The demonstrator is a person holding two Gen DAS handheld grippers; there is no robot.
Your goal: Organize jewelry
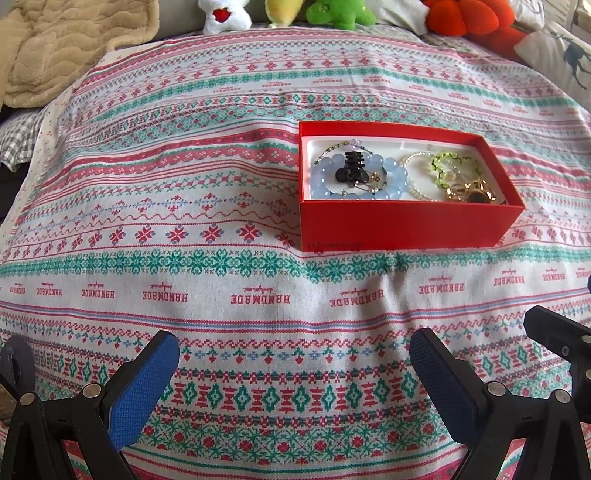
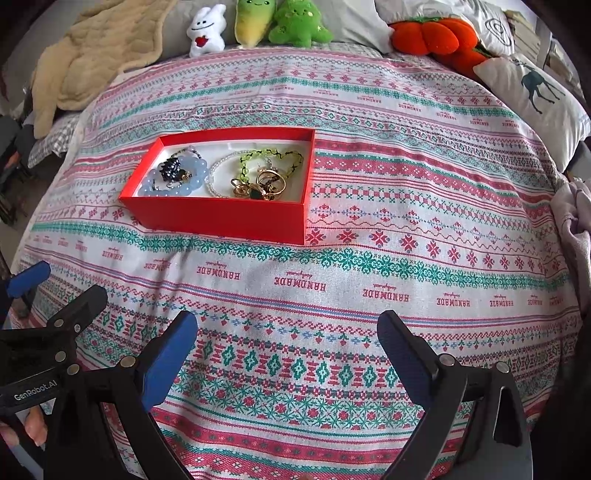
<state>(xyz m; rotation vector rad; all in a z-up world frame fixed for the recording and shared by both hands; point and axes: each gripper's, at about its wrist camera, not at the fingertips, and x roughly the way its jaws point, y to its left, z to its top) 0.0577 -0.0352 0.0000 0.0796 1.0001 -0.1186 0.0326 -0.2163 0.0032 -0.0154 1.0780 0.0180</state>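
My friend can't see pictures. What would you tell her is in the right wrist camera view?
A red box full of jewelry sits on a bed covered by a patterned cloth, holding a blue bead bracelet, a green necklace and gold rings. The right gripper hovers in front, jaws wide open and empty. Plush toys line the far edge.

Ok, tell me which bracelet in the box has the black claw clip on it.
The pale blue bead bracelet; the black claw clip sits on it.

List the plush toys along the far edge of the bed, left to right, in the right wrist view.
White plush → yellow-green plush → green plush → orange pumpkin plush.
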